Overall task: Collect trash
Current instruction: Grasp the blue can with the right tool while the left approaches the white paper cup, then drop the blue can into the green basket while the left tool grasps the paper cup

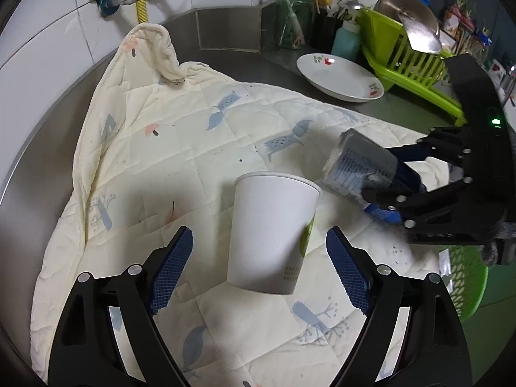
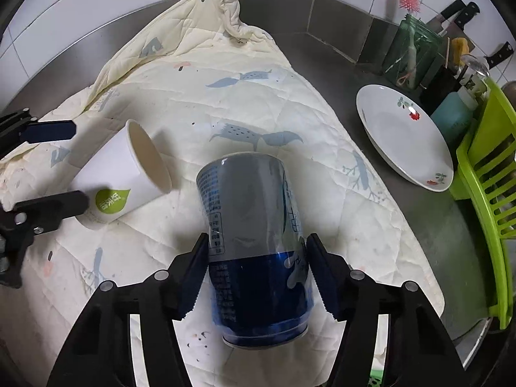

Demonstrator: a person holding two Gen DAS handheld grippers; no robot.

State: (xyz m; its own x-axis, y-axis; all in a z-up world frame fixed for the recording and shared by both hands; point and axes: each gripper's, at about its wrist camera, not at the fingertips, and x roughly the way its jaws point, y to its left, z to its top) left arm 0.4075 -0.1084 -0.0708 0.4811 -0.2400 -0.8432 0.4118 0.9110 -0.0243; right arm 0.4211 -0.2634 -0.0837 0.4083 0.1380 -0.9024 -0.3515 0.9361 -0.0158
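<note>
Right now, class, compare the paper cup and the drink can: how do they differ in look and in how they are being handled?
The paper cup is white with a green leaf logo; the drink can is grey and blue with printed text. The cup lies on its side between the open fingers of the left gripper, ungripped; the can is clamped in the right gripper. The cup's mouth is open. Both are over the quilted cloth.
</note>
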